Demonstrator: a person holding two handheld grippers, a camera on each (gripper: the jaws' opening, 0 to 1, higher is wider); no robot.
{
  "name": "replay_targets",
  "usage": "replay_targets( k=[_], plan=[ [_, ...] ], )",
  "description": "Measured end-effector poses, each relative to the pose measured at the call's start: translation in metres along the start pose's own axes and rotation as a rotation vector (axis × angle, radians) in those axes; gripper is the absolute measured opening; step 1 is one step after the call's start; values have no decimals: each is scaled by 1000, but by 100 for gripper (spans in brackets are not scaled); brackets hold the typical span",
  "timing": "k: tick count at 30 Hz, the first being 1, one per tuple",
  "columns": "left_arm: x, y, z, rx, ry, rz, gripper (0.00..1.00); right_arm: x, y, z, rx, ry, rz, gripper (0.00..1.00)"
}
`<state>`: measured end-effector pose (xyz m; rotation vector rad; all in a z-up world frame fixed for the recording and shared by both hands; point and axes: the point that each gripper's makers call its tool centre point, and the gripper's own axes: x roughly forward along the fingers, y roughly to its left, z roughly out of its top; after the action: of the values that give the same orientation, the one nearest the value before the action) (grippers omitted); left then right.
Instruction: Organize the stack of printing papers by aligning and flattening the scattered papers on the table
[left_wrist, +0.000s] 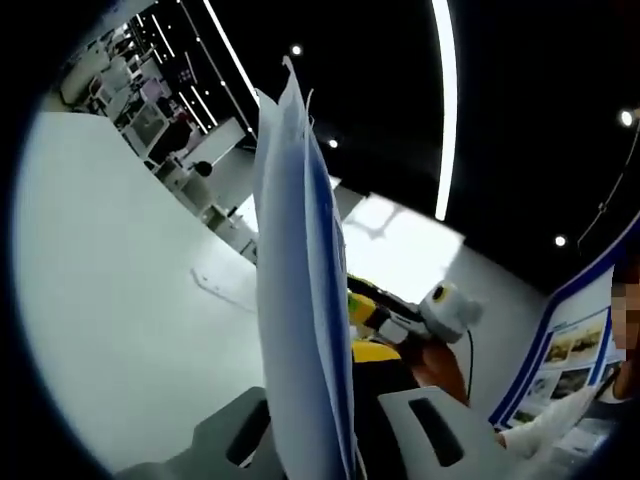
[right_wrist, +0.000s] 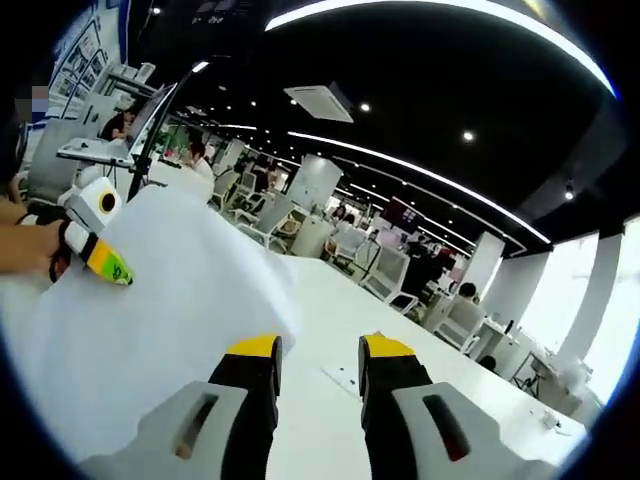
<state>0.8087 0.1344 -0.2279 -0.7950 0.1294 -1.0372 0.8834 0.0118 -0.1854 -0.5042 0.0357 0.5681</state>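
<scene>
Paper stack (left_wrist: 300, 300) is clamped edge-on in left claw (left_wrist: 320, 440), long axis up-frame. Right claw (right_wrist: 318, 372) is parted, empty; sheets (right_wrist: 150, 310) are seen lower left of it, above table (right_wrist: 400, 320).

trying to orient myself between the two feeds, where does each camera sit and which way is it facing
Left gripper view: rides the left tongs, looking along the edge-on stack of white printing papers they clamp; right tongs appear beyond.
Right gripper view: rides the right tongs, jaws apart, facing down the long white table; left tongs and a hand at left.
Shared: the papers, the table.
</scene>
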Motion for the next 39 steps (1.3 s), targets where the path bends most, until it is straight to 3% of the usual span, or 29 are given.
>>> replay_targets(
  k=[9, 12, 34, 39],
  plan=[
    [-2, 10, 0, -10, 1, 38, 6, -7, 7, 2, 0, 22, 65, 29],
    [-4, 10, 3, -3, -6, 40, 6, -8, 9, 3, 34, 12, 93, 29],
    [-35, 17, 50, 27, -150, 75, 6, -24, -1, -9, 206, 27, 179, 40],
    [-42, 18, 57, 30, -180, 84, 6, -30, -3, -7, 292, 0, 219, 43]
  ],
)
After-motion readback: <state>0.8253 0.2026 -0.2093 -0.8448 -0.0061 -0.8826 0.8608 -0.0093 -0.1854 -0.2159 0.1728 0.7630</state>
